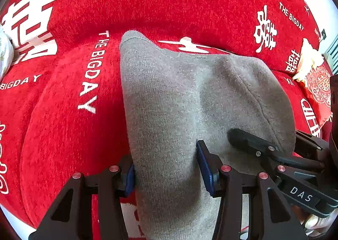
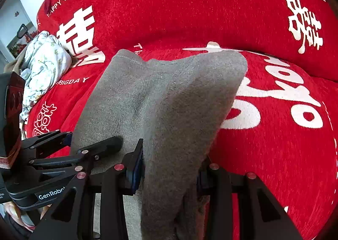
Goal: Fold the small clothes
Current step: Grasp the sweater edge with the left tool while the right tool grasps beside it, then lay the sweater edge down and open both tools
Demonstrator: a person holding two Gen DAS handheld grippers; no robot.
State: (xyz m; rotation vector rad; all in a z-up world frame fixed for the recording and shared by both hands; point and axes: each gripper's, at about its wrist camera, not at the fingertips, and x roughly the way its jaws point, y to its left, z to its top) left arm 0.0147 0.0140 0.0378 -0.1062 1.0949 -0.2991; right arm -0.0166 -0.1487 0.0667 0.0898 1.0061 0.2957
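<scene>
A small grey knit garment (image 1: pixel 179 96) lies on a red sofa cover, its near end lifted between both grippers. My left gripper (image 1: pixel 166 170) has its blue pads on either side of the garment's left near part, closed on the cloth. My right gripper (image 2: pixel 169 172) is closed on the garment's right near part, and the cloth (image 2: pixel 169 100) drapes over its fingers and hides the right finger. Each gripper shows in the other's view: the right one (image 1: pixel 274 155) at the lower right, the left one (image 2: pixel 69 151) at the lower left.
The red plush sofa cover (image 1: pixel 63 134) with white lettering spreads all around. A crumpled white floral cloth (image 2: pixel 44 64) lies at the left. A red and cream cushion (image 1: pixel 316 83) sits at the far right. The sofa backrest (image 2: pixel 190 7) rises behind.
</scene>
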